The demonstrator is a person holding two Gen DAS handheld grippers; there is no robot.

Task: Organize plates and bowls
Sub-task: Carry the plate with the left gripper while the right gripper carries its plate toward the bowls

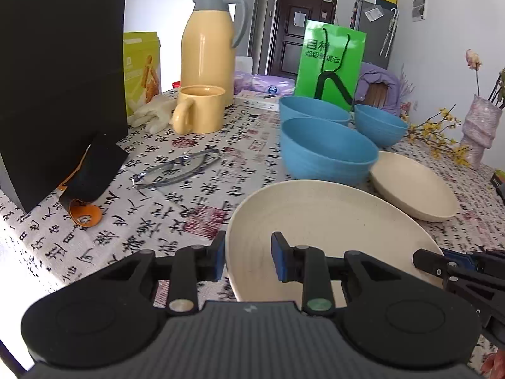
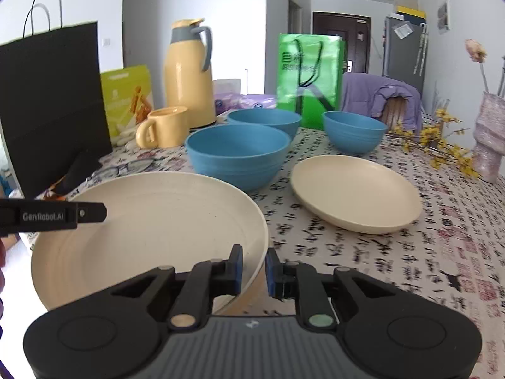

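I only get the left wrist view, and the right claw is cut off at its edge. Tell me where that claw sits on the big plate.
Observer: The right claw straddles the right rim of the large plate. The rim runs between its nearly shut pads.
Operator: Report the inside of the near blue bowl. I can't see its bottom.
Observer: The near blue bowl looks empty, down to the bottom.
Operator: Now describe the top of the black bag. It's cropped for me.
Observer: The black bag has two thin loop handles standing up from its top edge.
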